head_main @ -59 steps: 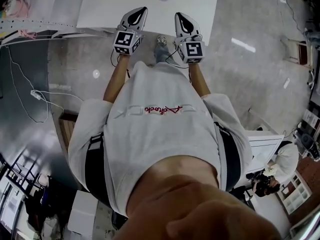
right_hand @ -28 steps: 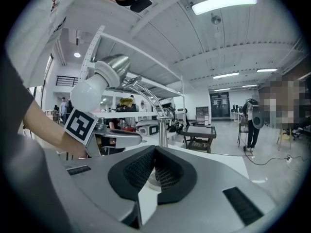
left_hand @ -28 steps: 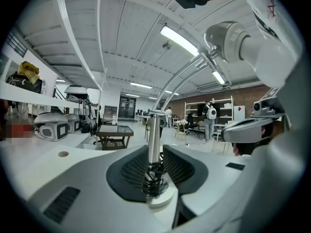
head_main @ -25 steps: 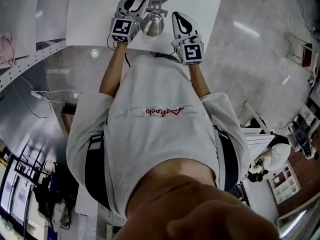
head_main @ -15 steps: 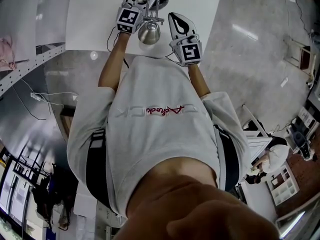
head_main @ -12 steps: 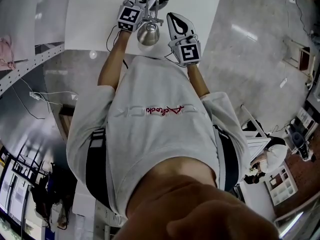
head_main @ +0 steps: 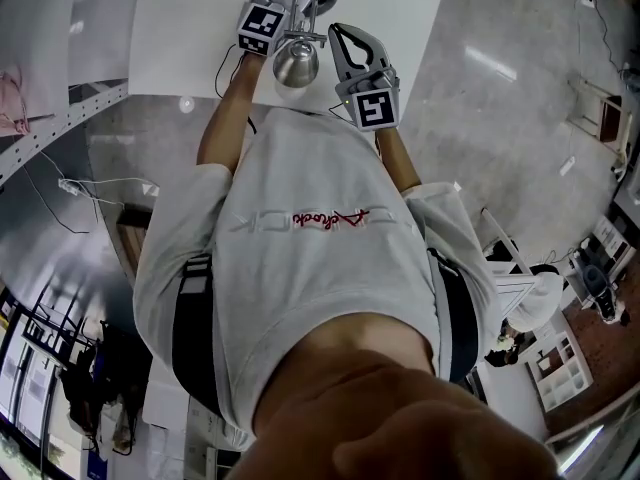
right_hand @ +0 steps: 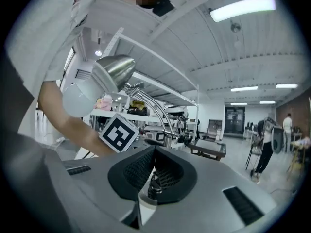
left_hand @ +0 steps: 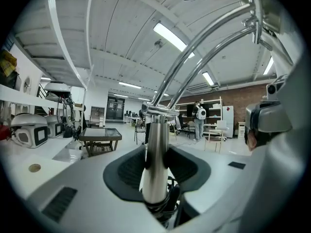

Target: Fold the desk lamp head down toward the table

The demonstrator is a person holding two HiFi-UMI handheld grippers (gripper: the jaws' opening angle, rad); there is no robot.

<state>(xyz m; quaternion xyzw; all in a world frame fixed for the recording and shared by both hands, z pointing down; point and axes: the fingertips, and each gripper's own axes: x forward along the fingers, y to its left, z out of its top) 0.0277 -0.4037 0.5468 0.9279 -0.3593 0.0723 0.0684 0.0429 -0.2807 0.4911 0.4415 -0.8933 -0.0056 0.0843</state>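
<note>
**Bracing the lamp, fold still to come**

Closing around the upright lamp post (left_hand: 155, 135), the left gripper (left_hand: 156, 163) has the chrome tube between its jaws, and the dark pads look to be meeting it on both sides. The right gripper (right_hand: 154, 166) hangs beside the lamp with its jaws nearly together and nothing of the lamp between them.

The fold itself looks not yet begun. In the head view the lamp head (head_main: 296, 63) sits between the two grippers, raised well clear of the white table (head_main: 190, 28). From the right gripper view it stands high on its curved arms (left_hand: 204, 47), shade tilted, white bulb (right_hand: 80, 100) facing out. What seems done is the approach and a steadying hold low on the lamp. What is left, as I judge it, is for the free gripper to take the head or the arms and swing the head down toward the tabletop.

Compared with a couple of seconds back, the lamp was then at the far top edge of the head view and both grippers hovered near the table's front edge. A second ago the left gripper was beside the shade; now it reaches farther in, past the head. The right gripper has hardly shifted.
</note>
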